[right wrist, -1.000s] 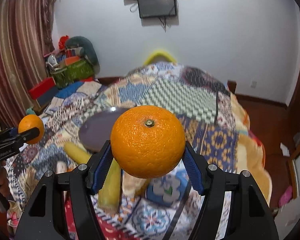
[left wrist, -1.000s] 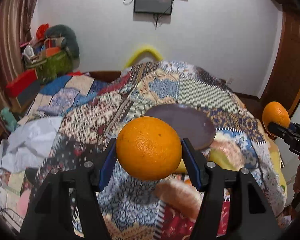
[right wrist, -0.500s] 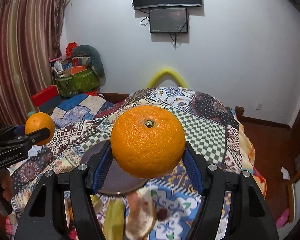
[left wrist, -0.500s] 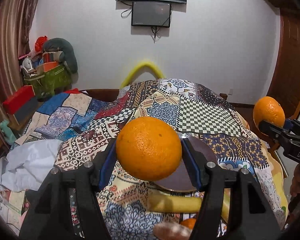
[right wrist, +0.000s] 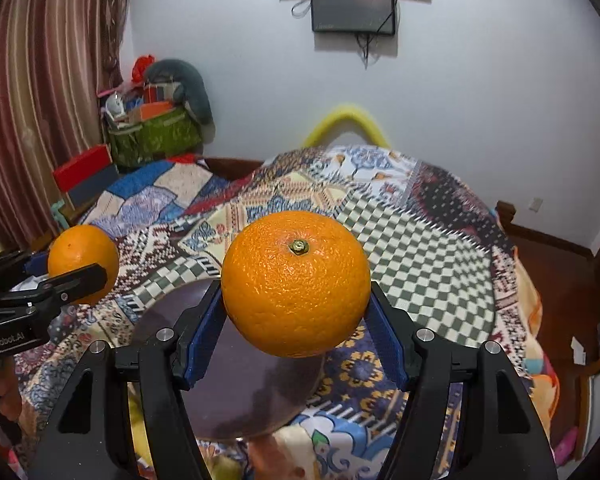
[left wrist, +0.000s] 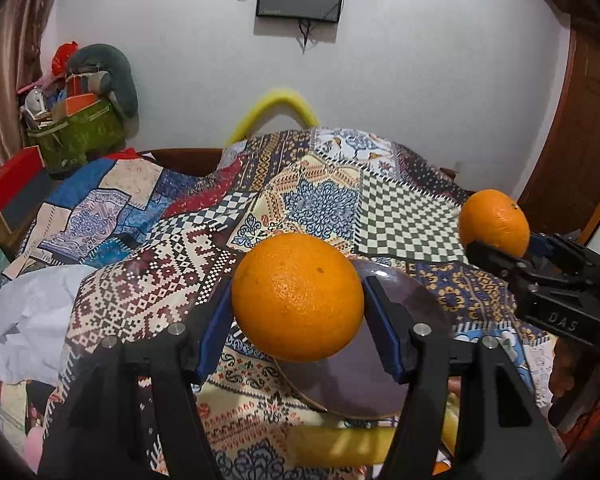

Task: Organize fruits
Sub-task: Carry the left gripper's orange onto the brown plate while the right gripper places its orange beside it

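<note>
My left gripper [left wrist: 298,320] is shut on an orange [left wrist: 298,296], held in the air above a dark purple plate [left wrist: 360,384] on the patchwork quilt. My right gripper [right wrist: 296,316] is shut on a second orange [right wrist: 296,284] with its stem up, above the same plate [right wrist: 240,380]. Each gripper shows in the other's view: the right one with its orange [left wrist: 494,222] at the right edge, the left one with its orange [right wrist: 82,260] at the left edge. A yellow banana [left wrist: 340,446] lies just in front of the plate, partly hidden by my fingers.
The patchwork quilt [left wrist: 320,200] covers a bed. A green bag of clutter [left wrist: 76,132] and a red box [left wrist: 8,188] stand at the back left. White cloth [left wrist: 24,320] lies at the left. A wooden door [left wrist: 572,140] is at the right.
Both grippers have risen and tilted up with their oranges. The plate has slid lower and nearer in both views, and the fruits in front of it have mostly dropped out of sight.
</note>
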`<state>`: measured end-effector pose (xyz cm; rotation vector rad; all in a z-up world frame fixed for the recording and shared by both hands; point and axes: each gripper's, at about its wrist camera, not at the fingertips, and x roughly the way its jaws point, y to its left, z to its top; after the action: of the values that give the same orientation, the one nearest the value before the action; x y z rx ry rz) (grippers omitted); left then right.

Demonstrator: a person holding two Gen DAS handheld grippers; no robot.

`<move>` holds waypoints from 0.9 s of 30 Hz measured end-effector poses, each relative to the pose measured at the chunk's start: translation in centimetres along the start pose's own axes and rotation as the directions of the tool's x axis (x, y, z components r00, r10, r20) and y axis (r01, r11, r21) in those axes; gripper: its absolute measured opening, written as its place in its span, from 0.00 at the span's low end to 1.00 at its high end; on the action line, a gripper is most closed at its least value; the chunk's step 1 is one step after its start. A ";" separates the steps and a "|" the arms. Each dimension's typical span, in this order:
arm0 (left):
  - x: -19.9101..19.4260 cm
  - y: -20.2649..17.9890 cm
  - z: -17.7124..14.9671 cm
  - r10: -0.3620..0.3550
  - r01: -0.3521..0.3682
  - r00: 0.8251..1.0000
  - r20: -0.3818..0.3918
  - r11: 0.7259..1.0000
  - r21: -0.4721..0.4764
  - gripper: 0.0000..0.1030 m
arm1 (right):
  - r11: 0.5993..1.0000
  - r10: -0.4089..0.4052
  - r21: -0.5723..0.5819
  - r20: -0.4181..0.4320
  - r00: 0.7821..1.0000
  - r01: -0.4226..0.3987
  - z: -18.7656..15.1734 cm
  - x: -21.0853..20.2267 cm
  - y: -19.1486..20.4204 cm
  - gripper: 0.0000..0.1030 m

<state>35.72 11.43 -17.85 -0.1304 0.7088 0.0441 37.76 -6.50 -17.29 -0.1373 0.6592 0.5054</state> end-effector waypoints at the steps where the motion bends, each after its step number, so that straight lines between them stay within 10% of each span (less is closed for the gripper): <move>1: 0.5 0.1 0.0 -0.001 0.001 1.000 -0.009 1.000 -0.001 0.61 | 1.000 0.001 -0.004 -0.012 1.000 -0.001 0.0 0.6 0.1 0.63; 27: 10.4 0.0 -1.2 -0.036 0.044 0.963 -0.266 0.999 0.025 0.61 | 0.991 0.049 -0.102 -0.350 0.936 -0.090 -2.2 10.6 0.6 0.63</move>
<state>42.85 11.26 -25.49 -0.1222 0.9744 -0.0239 43.39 -2.27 -25.48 -0.3192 0.9833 0.5948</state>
